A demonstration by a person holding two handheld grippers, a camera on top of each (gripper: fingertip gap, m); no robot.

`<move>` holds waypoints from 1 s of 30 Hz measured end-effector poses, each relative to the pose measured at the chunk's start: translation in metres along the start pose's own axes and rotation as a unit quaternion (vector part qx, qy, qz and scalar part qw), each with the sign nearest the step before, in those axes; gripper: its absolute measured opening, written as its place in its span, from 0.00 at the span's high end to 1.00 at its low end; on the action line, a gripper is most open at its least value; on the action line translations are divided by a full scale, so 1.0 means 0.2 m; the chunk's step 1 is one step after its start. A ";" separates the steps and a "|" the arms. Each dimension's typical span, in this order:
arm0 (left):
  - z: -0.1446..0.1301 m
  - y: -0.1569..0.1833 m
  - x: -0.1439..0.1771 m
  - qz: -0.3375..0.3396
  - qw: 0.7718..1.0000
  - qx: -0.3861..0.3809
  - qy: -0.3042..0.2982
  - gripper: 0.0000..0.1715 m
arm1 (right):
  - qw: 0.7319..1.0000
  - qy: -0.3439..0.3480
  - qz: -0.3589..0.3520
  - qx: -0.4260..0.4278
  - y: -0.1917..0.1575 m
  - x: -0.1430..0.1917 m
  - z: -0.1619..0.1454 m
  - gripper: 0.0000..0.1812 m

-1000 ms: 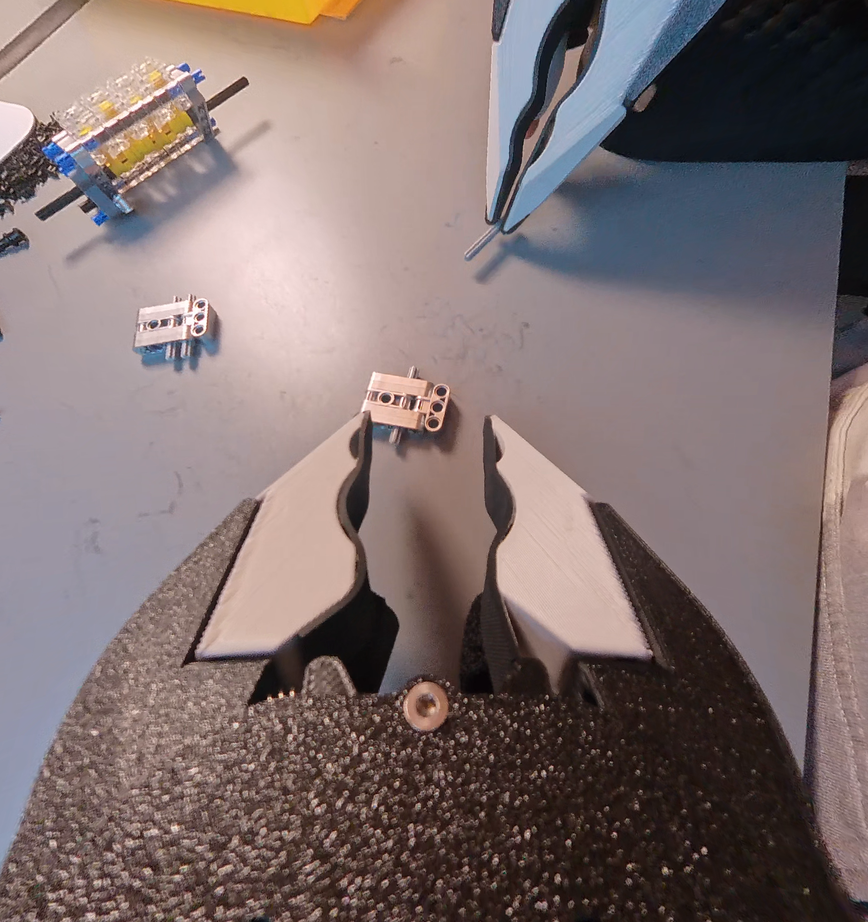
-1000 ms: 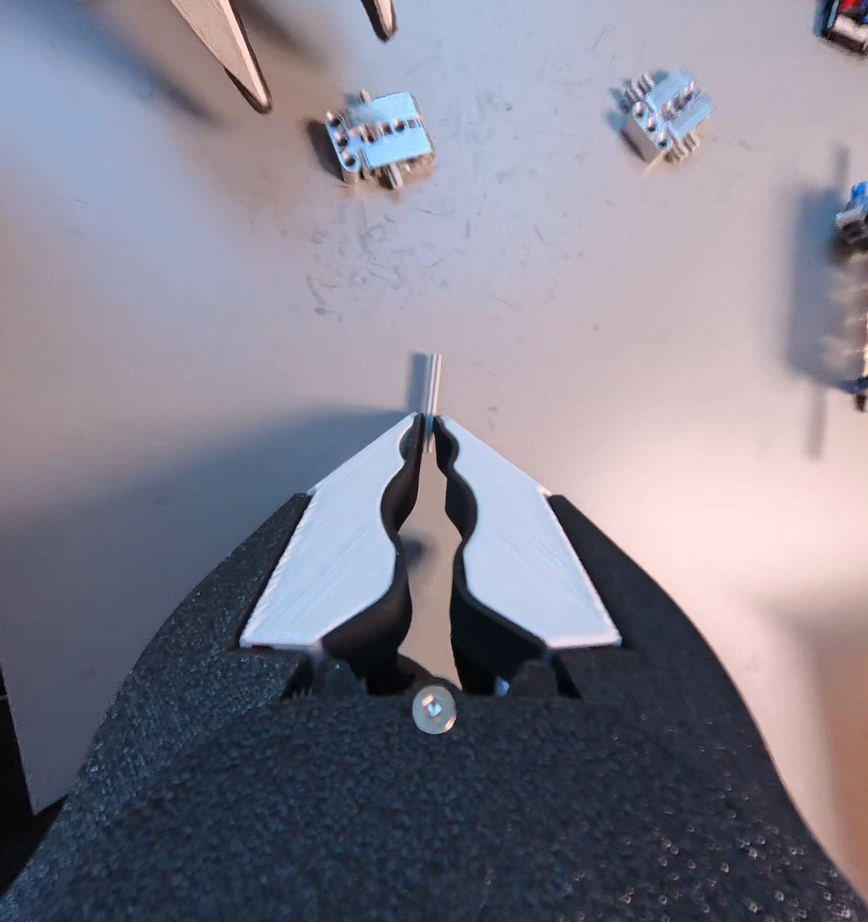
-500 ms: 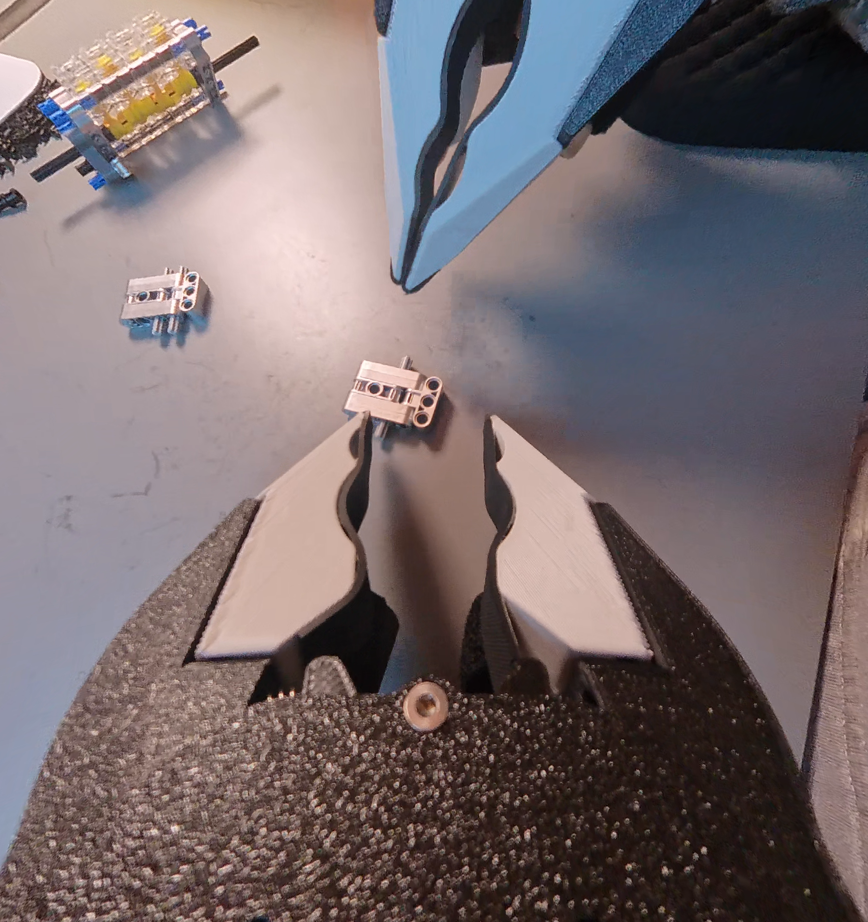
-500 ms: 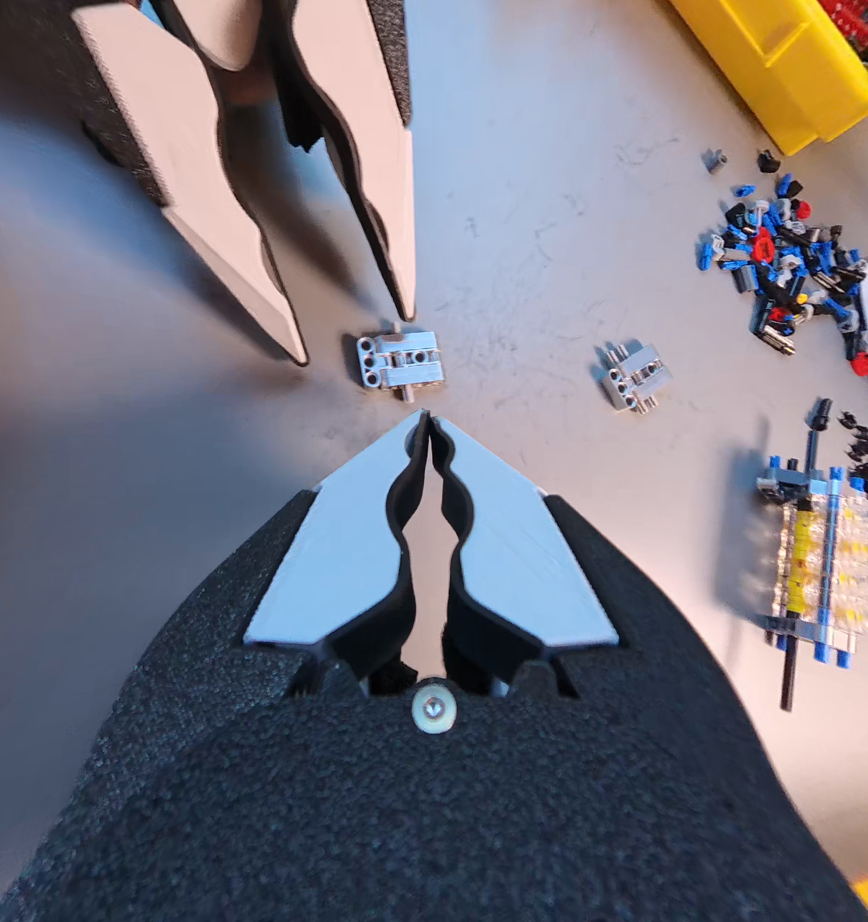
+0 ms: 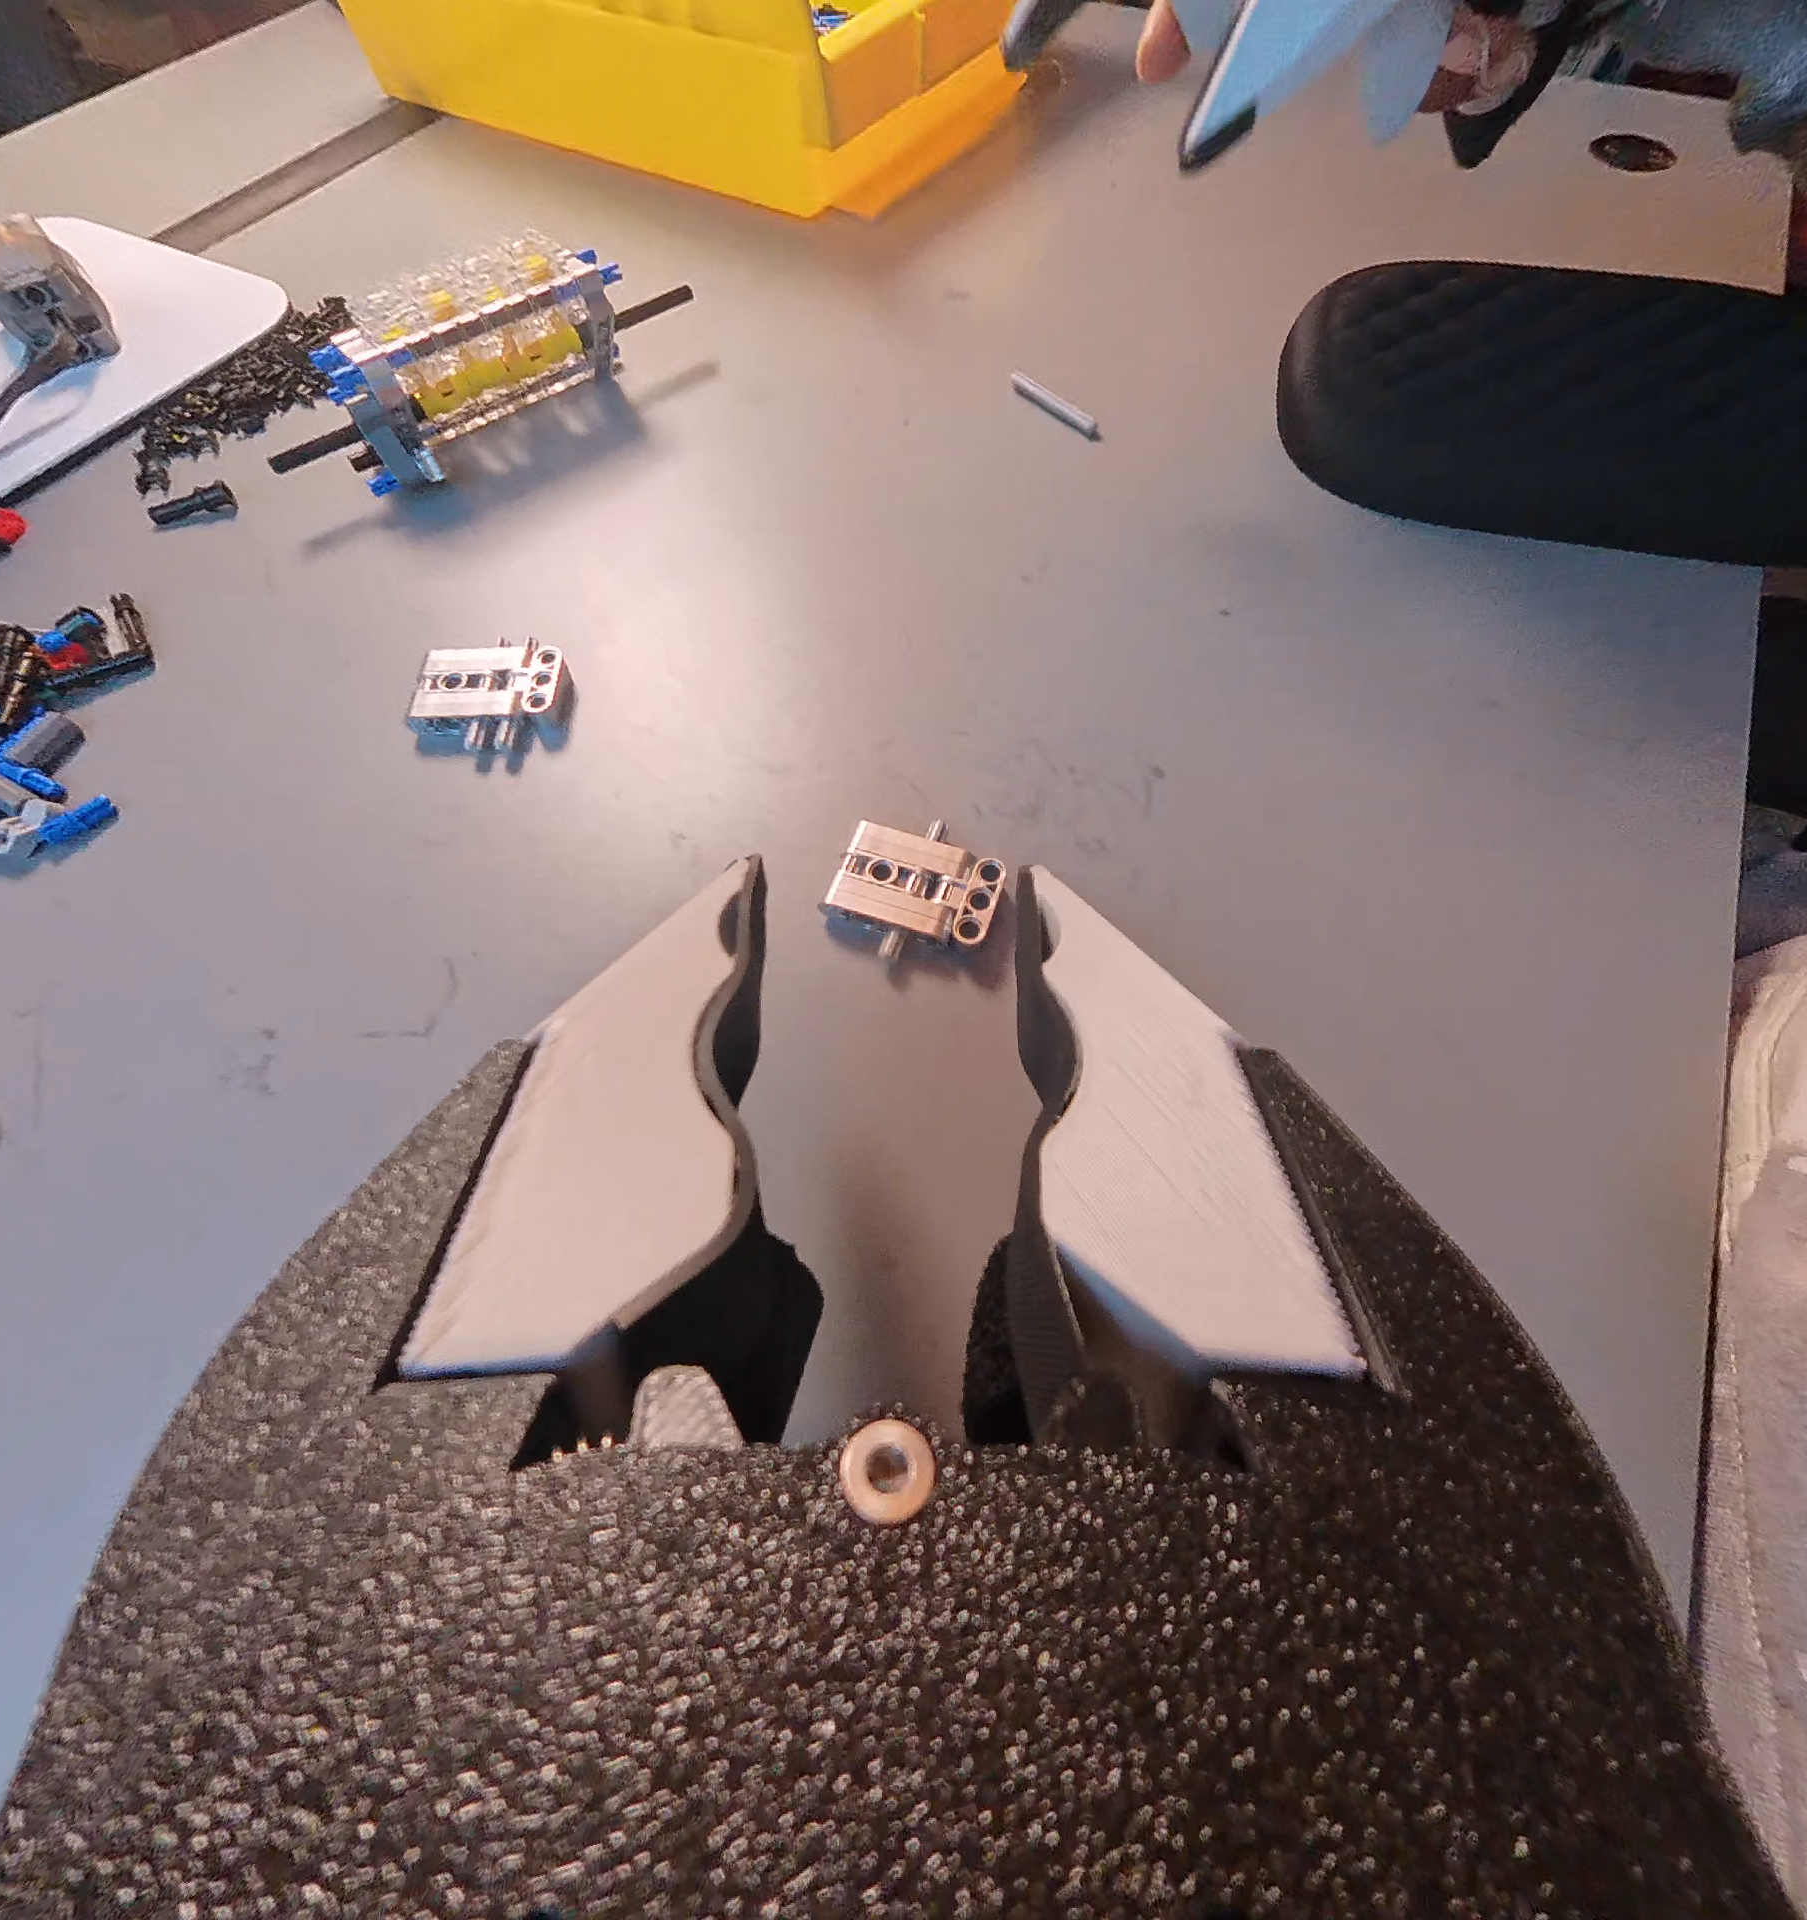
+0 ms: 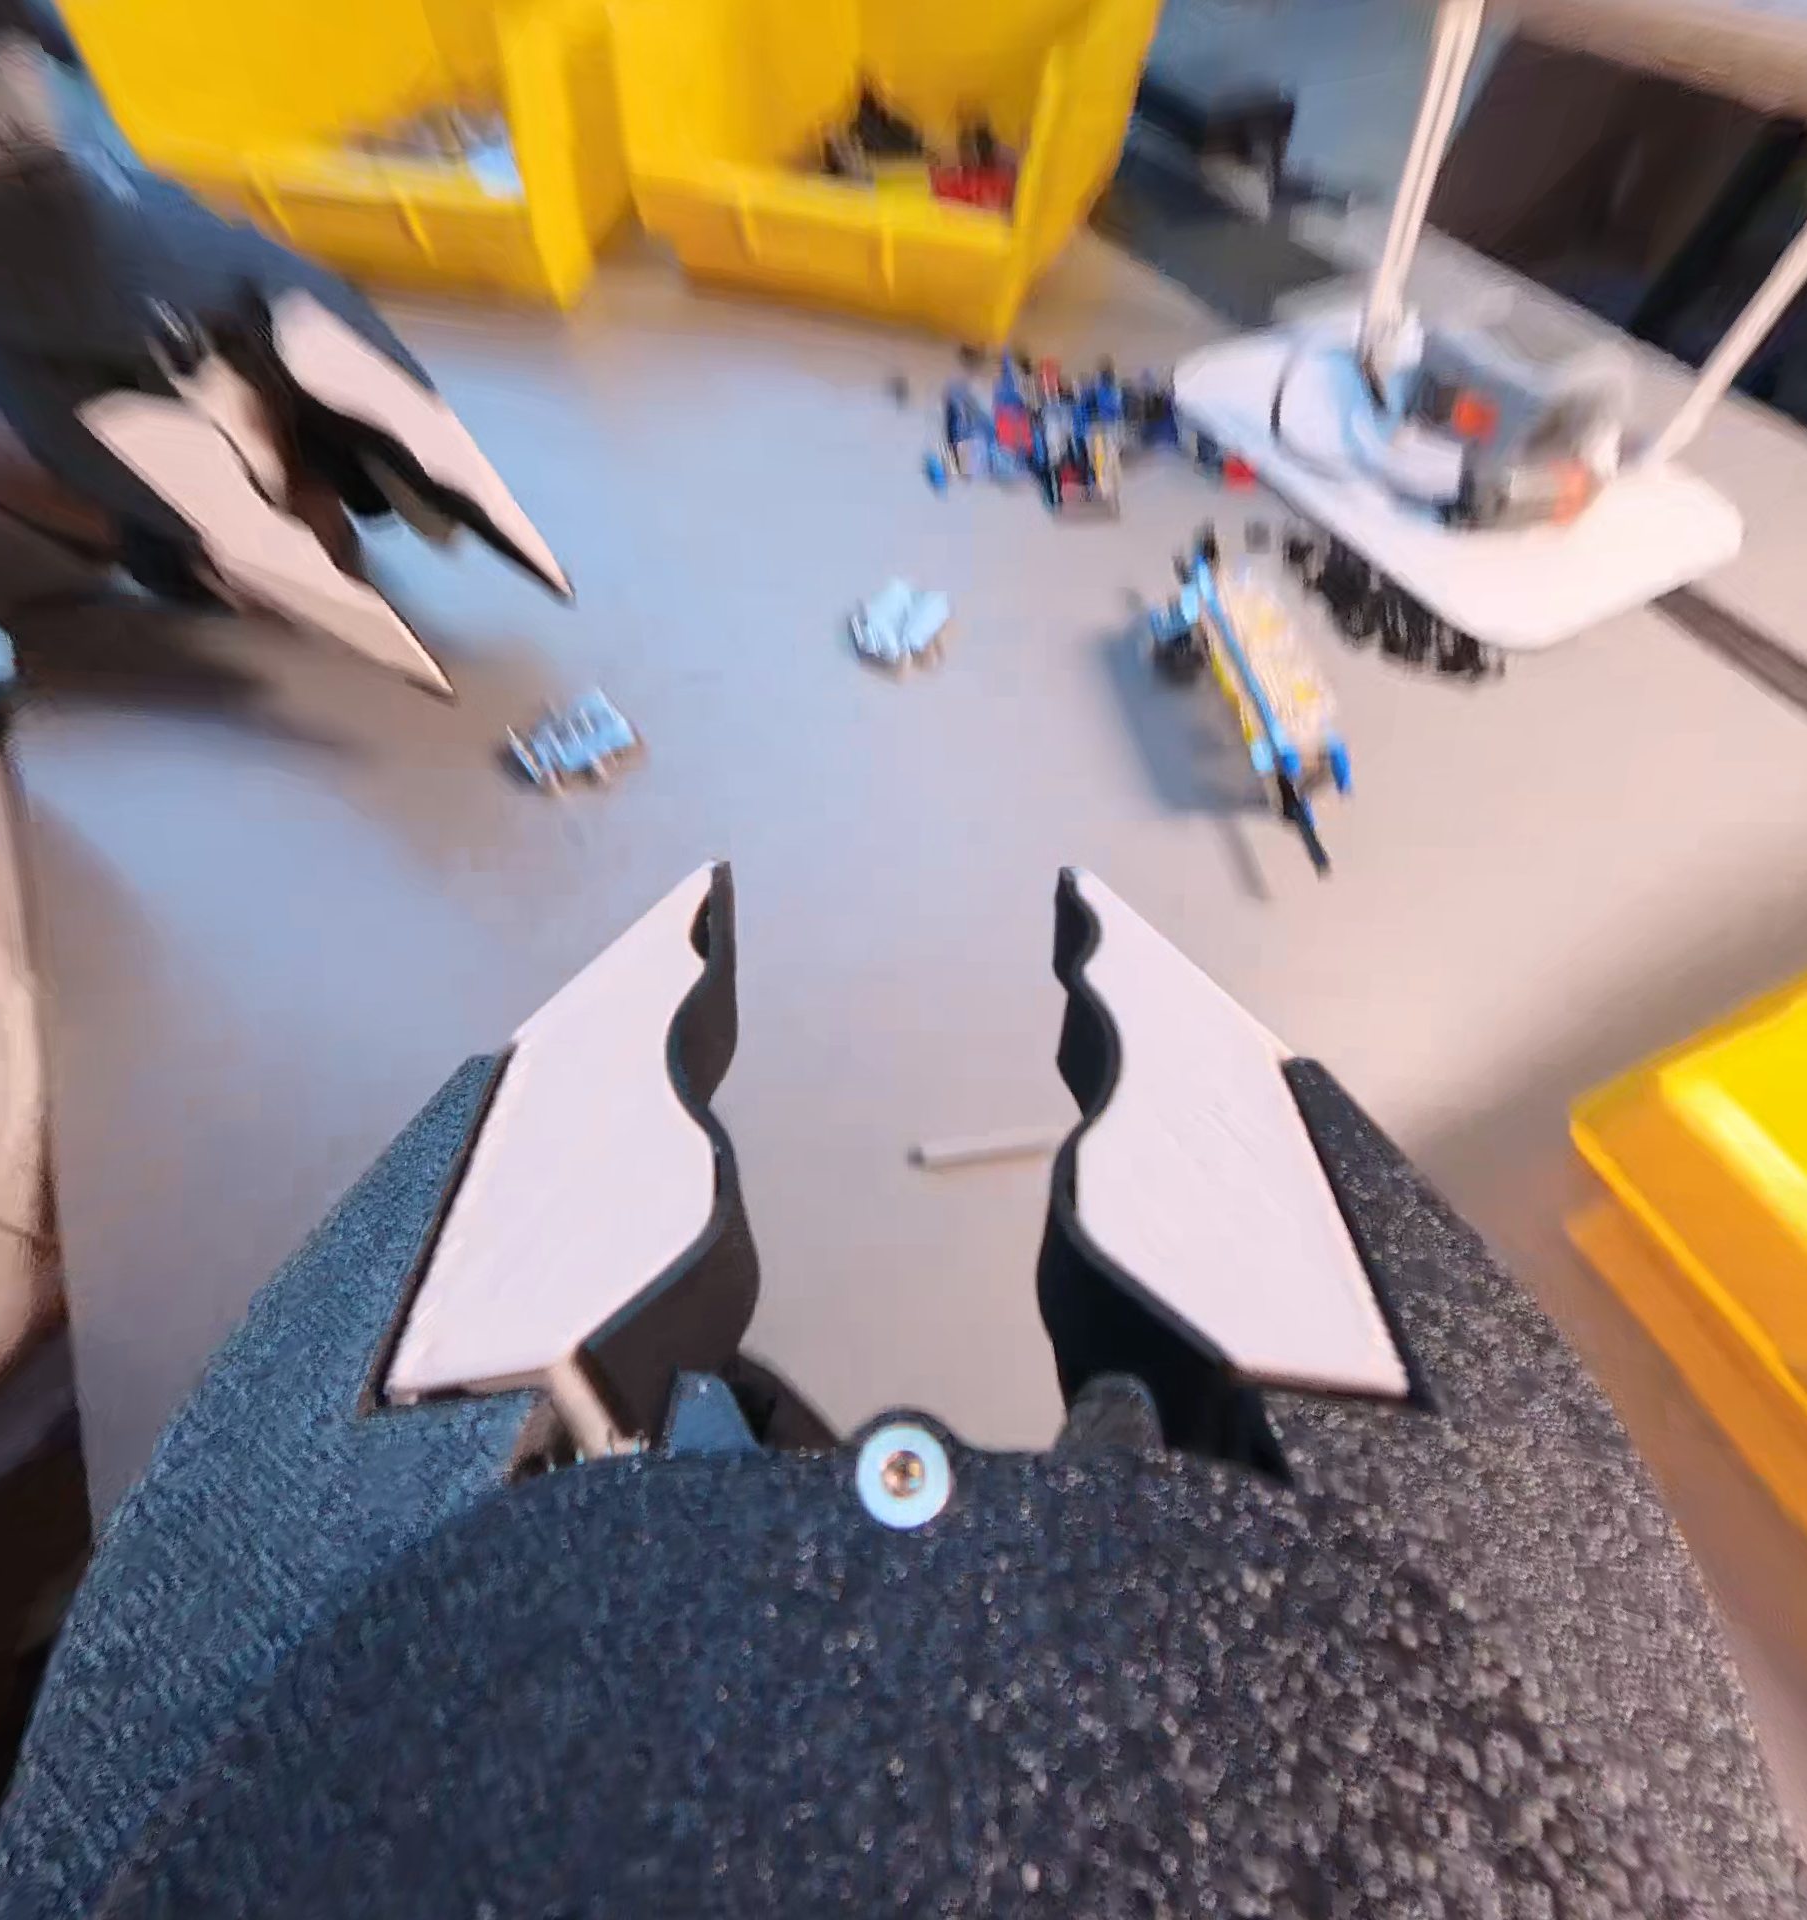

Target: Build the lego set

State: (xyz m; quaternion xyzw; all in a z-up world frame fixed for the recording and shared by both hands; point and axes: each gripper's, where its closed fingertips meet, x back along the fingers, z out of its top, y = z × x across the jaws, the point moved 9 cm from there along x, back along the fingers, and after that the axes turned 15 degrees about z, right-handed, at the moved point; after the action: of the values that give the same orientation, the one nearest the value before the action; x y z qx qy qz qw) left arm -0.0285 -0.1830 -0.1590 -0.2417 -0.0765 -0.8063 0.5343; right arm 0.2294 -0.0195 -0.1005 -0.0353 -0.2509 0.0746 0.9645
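Observation:
My left gripper (image 5: 891,871) is open, low over the grey table (image 5: 1294,779). A small grey block with a thin axle through it (image 5: 920,885) lies between its fingertips, apart from both. My right gripper (image 6: 894,875) is open and empty, raised above the table. A loose grey axle (image 6: 982,1151) lies on the table under its fingers; it also shows in the left wrist view (image 5: 1055,405). The right wrist view is blurred. It shows the left gripper (image 6: 507,642) beside the block (image 6: 572,743). The right gripper (image 5: 1294,125) shows at the top right of the left wrist view.
A second grey block (image 5: 488,691) lies to the left. A clear and yellow engine-like assembly (image 5: 473,369), a pile of small parts (image 5: 16,717) and a white base (image 5: 99,343) lie farther left. Yellow bins (image 5: 691,94) stand behind. A black padded armrest (image 5: 1564,405) overhangs the right edge. The gap from one gripper's tips to the other's is roughly 20 centimetres. From either gripper's tips it is about 35 centimetres to the white base (image 5: 99,343). It turns up in the right wrist view (image 6: 1454,525) as well.
My right gripper has opened, let the grey axle go onto the table, and pulled up and back. My left gripper has shifted so the block lies between its tips.

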 end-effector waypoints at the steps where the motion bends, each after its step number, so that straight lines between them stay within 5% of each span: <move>1: 0.00 0.00 -0.01 0.000 1.000 -0.003 -0.001 0.73 | 0.999 -0.049 -0.012 -0.006 0.01 0.00 -0.05 0.67; 4: 0.01 0.03 -0.02 -0.005 1.000 -0.010 -0.003 0.73 | 0.981 -0.181 -0.059 -0.028 0.06 -0.03 -0.22 0.70; 6: 0.00 0.04 -0.01 -0.004 1.000 -0.017 -0.005 0.73 | 0.973 -0.209 -0.060 -0.076 0.09 -0.04 -0.29 0.72; 16: -0.01 0.06 0.00 -0.001 1.000 -0.023 -0.013 0.73 | 0.969 -0.201 -0.093 -0.108 0.14 -0.07 -0.31 0.99; 18: -0.01 0.06 0.00 0.001 1.000 -0.025 -0.013 0.73 | 0.967 -0.203 -0.099 -0.115 0.15 -0.06 -0.31 1.00; 24: -0.02 0.07 0.00 0.001 1.000 -0.026 -0.018 0.73 | 0.961 -0.176 -0.129 -0.172 0.21 -0.08 -0.29 0.80; 28: 0.01 0.07 0.00 0.012 0.999 -0.030 -0.009 0.73 | 0.956 -0.188 -0.165 -0.152 0.23 -0.12 -0.27 0.99; 30: 0.02 0.07 0.01 0.018 0.999 -0.030 -0.004 0.73 | 0.956 -0.197 -0.173 -0.128 0.22 -0.14 -0.26 0.99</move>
State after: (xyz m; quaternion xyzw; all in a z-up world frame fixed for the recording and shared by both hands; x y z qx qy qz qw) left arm -0.0164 -0.1887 -0.1573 -0.2622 -0.0499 -0.7973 0.5413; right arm 0.2258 0.0185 -0.1647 -0.0992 -0.4458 -0.1205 0.8814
